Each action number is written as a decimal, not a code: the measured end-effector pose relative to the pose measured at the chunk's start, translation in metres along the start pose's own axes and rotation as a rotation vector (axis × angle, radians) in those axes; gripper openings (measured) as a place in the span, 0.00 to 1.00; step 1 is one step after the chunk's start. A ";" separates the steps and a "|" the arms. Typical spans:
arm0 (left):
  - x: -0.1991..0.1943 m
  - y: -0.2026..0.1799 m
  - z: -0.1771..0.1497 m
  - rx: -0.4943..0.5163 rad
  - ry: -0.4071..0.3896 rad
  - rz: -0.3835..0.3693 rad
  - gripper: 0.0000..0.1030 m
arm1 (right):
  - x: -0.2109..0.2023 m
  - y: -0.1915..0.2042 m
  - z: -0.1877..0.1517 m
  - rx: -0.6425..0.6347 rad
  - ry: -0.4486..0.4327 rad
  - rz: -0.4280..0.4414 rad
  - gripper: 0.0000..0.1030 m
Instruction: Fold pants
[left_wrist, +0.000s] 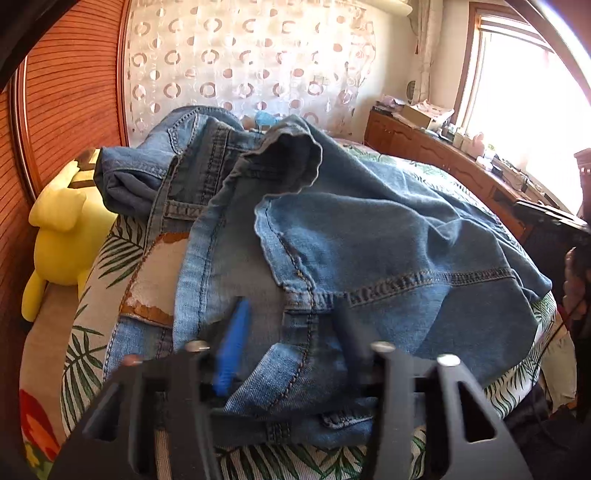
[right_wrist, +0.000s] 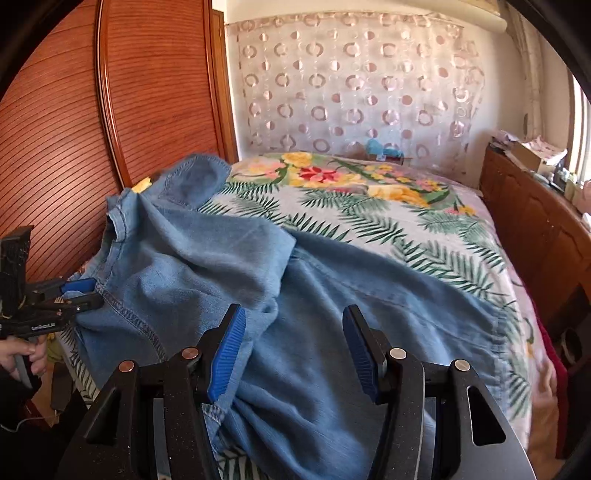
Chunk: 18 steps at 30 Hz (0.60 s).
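**Jeans bunched on the bed, grippers at the near edge**

Left gripper (left_wrist: 291, 332) low over the waistband end of the jeans (left_wrist: 332, 240), fingers spread with denim lying between and beneath them; from its own camera, released. From the right wrist view, though, left gripper (right_wrist: 86, 293) seemingly nipping the seam at the left edge of the jeans (right_wrist: 295, 302), blue pad on top of the fabric — so, cannot tell for sure. Right gripper (right_wrist: 293, 350) wide open, blue fingers (right_wrist: 229, 354) parted above the denim, nothing clamped. Jeans heaped and rumpled across the near part of the floral bedspread (right_wrist: 406, 229), one leg trailing toward the right. Yellow plush toy (left_wrist: 59, 229) beside the bed at left, against the wooden headboard (right_wrist: 74, 129). Wooden cabinet (right_wrist: 535, 221) along the right side.
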<state>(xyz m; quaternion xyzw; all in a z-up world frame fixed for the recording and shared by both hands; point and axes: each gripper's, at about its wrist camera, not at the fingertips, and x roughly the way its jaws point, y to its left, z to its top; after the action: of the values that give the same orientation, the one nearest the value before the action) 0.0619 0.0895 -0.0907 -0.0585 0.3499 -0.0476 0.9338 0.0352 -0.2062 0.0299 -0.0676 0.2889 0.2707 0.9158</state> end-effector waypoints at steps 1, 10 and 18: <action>0.000 -0.001 0.001 -0.001 -0.003 -0.008 0.32 | -0.007 -0.002 0.000 -0.004 -0.009 -0.007 0.55; -0.026 -0.011 0.007 0.054 -0.061 -0.017 0.17 | -0.026 -0.012 -0.021 -0.007 0.013 -0.050 0.55; -0.078 0.024 0.020 0.014 -0.110 0.029 0.18 | -0.013 -0.003 -0.024 -0.001 0.047 0.005 0.55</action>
<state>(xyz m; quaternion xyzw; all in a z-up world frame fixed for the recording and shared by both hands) 0.0173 0.1253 -0.0288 -0.0496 0.2984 -0.0331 0.9526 0.0158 -0.2218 0.0174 -0.0736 0.3104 0.2714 0.9081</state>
